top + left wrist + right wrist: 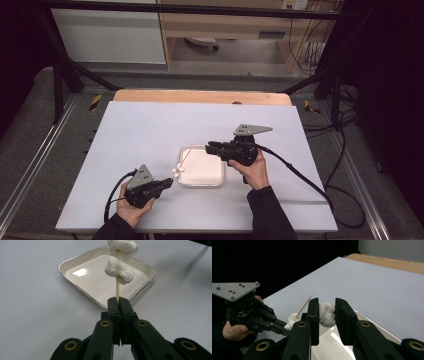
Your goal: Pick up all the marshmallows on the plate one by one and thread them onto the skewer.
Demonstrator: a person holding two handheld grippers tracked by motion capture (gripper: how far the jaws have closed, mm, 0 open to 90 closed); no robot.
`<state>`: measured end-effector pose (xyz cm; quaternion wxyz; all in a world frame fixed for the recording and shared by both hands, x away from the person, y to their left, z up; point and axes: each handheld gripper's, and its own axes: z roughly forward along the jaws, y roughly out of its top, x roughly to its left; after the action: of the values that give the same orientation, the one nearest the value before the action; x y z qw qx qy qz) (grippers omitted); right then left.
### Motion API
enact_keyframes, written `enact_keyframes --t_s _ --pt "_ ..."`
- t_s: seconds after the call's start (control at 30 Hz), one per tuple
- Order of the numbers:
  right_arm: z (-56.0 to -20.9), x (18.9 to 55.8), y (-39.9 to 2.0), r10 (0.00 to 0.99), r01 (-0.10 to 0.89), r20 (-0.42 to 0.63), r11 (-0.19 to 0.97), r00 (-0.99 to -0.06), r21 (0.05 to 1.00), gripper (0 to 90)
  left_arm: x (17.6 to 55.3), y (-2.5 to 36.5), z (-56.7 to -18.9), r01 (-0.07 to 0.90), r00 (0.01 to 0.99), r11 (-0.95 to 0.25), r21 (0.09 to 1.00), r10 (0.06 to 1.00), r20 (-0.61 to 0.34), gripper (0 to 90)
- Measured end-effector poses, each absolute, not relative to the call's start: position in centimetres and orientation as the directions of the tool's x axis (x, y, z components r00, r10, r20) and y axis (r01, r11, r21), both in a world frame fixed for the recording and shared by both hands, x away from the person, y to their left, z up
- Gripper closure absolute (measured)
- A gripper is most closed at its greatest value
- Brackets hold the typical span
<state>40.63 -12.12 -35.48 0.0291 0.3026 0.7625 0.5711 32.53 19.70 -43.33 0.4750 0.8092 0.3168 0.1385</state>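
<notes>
White marshmallow sits clamped in the right gripper above the tray, ready for threading onto the wooden skewer pinched by the left gripper, so line it up with the tip.

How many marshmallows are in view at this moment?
3. Two marshmallows are threaded on the skewer held by the left tool: upper one, lower one. A third marshmallow sits between the right tool's jaws.
</notes>
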Motion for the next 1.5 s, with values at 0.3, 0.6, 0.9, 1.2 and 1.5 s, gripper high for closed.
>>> enact_keyframes --t_s 0.3,0.6,0.9,1.2,1.5 --pt "-34.7 40.9 -12.3 0.480 0.441 0.344 0.104 -0.807 0.891 74.6 32.5 19.5 -43.3 0.374 0.770 -0.356 0.856 0.634 -0.072 89.0" --pt "-34.3 41.5 -11.7 0.467 0.460 0.374 0.081 -0.801 0.884 74.4 32.5 19.5 -43.3 0.369 0.774 -0.359 0.857 0.630 -0.070 89.0" --pt "-34.7 41.9 -10.7 0.453 0.480 0.393 0.091 -0.800 0.873 74.5 32.5 19.5 -43.3 0.367 0.776 -0.362 0.857 0.627 -0.067 89.0" --pt "-35.5 42.2 -9.7 0.439 0.498 0.406 0.114 -0.802 0.860 74.6 32.5 19.4 -43.3 0.366 0.777 -0.364 0.856 0.626 -0.066 89.1" --pt "-35.9 42.3 -9.3 0.427 0.507 0.416 0.122 -0.803 0.853 74.9 32.5 19.4 -43.3 0.364 0.779 -0.369 0.855 0.624 -0.062 89.1"
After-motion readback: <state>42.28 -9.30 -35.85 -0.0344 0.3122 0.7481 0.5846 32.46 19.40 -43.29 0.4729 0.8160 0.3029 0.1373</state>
